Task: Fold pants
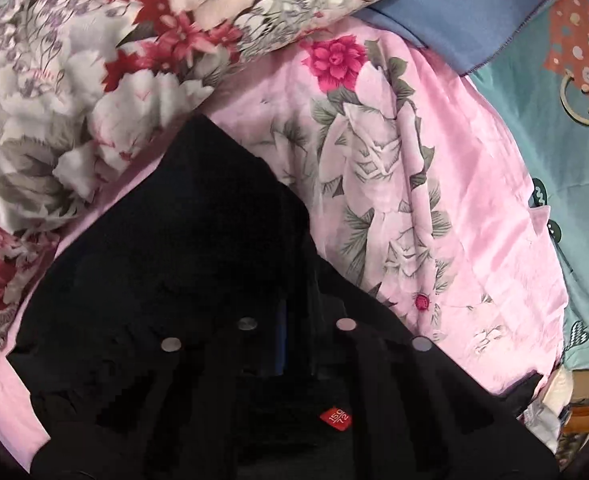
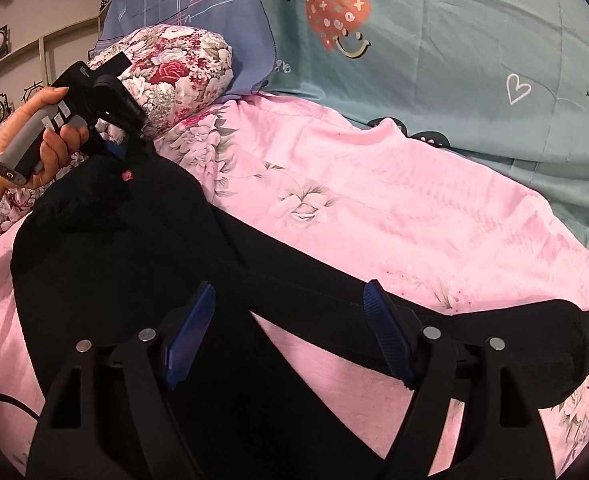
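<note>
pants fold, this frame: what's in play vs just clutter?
In play:
- black pants, spread on the pink sheet
- left gripper, jaws shut at the waistband
- right gripper, jaws open over a leg

Clutter:
- floral quilt
- teal heart-print cover
- blue cloth

Pants: black, red tag. Sheet: pink, pale floral print. Quilt: teal with orange hearts; pillow: red-and-white floral.
</note>
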